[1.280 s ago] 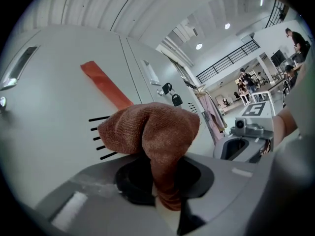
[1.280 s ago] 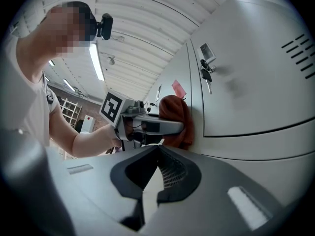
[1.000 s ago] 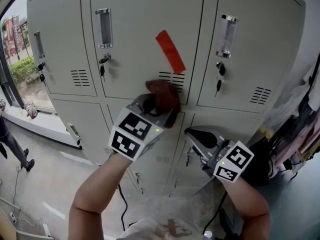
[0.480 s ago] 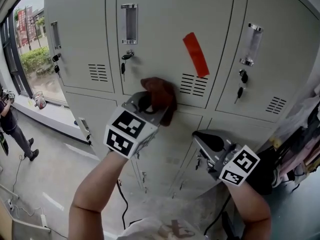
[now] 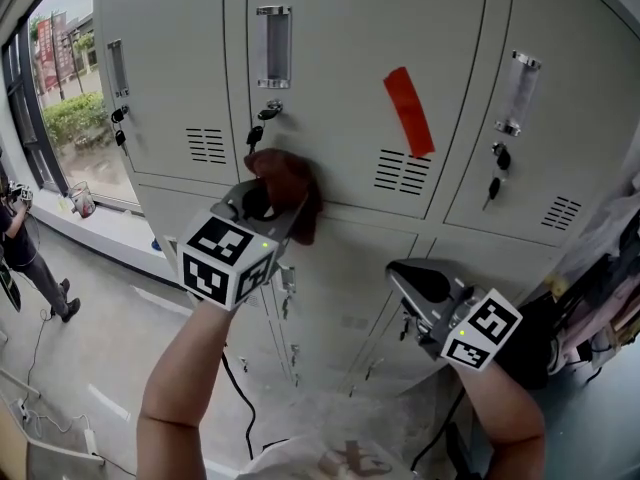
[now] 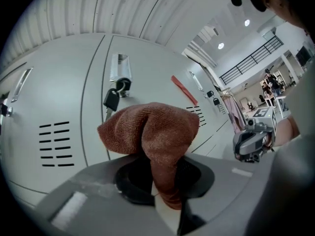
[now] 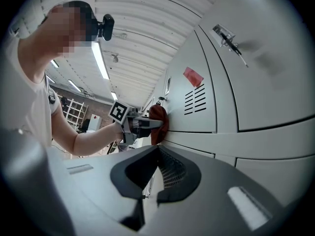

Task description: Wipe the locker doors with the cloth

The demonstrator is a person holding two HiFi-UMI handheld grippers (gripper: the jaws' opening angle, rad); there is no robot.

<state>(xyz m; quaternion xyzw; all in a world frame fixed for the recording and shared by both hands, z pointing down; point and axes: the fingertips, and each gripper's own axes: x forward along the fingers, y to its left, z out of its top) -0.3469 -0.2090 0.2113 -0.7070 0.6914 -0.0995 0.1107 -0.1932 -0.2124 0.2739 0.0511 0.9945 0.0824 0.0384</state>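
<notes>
My left gripper [image 5: 268, 200] clenches the rust-brown woven cloth [image 5: 287, 180] low on the grey metal locker door [image 5: 340, 78], most of which lies up-right; my right gripper [image 5: 404, 272] hangs clenched, empty.

Floor [image 5: 110, 363]: grey, glossy; bank of grey lockers [image 5: 340, 78] standing on it; one person [image 5: 20, 258] on foot at far left, beside the window.

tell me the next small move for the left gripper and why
Probably slide the cloth sideways toward the vent slots, pressed flat on the locker door. The left gripper has its jaws shut on the cloth, which sits low on the door just below the key, with bare door beside it.
</notes>
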